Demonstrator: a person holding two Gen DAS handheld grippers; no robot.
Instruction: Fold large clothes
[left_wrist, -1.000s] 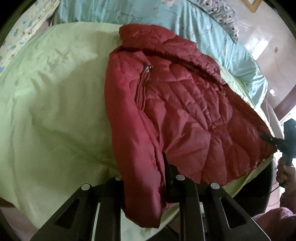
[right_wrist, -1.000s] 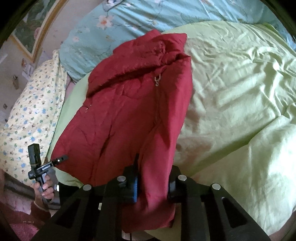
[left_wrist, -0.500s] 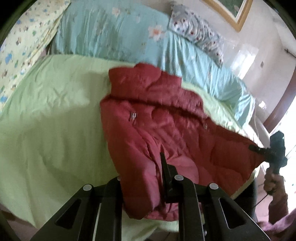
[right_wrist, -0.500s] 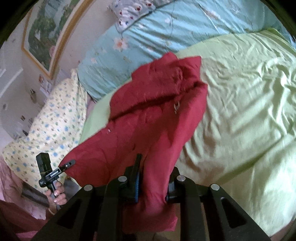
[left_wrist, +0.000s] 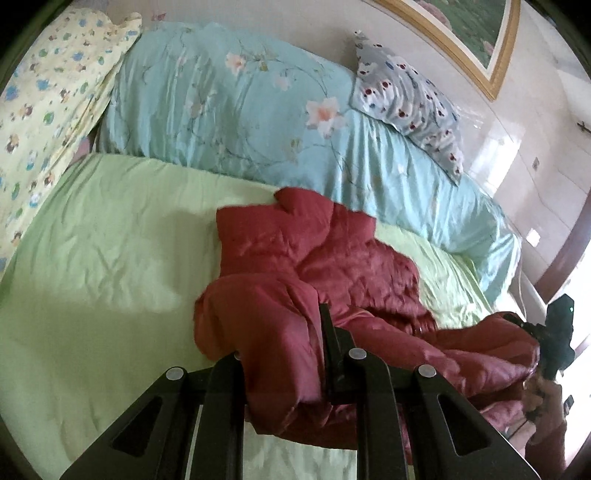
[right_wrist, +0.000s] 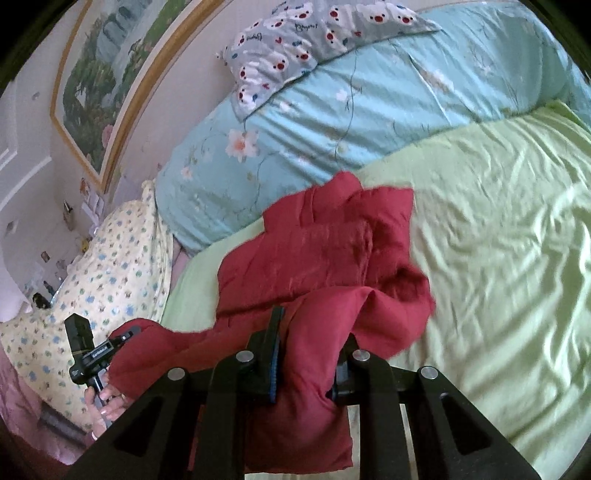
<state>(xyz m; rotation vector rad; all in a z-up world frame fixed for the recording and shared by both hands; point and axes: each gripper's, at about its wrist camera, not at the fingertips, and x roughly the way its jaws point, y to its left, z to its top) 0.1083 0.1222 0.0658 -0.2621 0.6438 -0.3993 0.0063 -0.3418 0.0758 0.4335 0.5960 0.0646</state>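
Observation:
A dark red quilted jacket (left_wrist: 325, 258) lies bunched on the green bedsheet (left_wrist: 110, 258), its near hem lifted off the bed. My left gripper (left_wrist: 284, 343) is shut on one bottom corner of the jacket; red fabric fills the gap between its fingers. In the right wrist view my right gripper (right_wrist: 310, 339) is shut on the other bottom corner of the jacket (right_wrist: 325, 251), which hangs down between its fingers. Each gripper shows in the other's view: the right gripper (left_wrist: 532, 326) at the far right, the left gripper (right_wrist: 123, 338) at the lower left, each held by a hand.
A light blue floral quilt (left_wrist: 240, 107) lies along the far side of the bed, with a grey patterned pillow (left_wrist: 406, 99) and a yellow patterned pillow (left_wrist: 40, 96). A framed picture (right_wrist: 110, 74) hangs on the wall. Green sheet (right_wrist: 498, 240) spreads beside the jacket.
Both grippers have risen and tipped up with the hem, so the flat jacket has buckled and bunched toward its collar. More of the wall and pillows shows.

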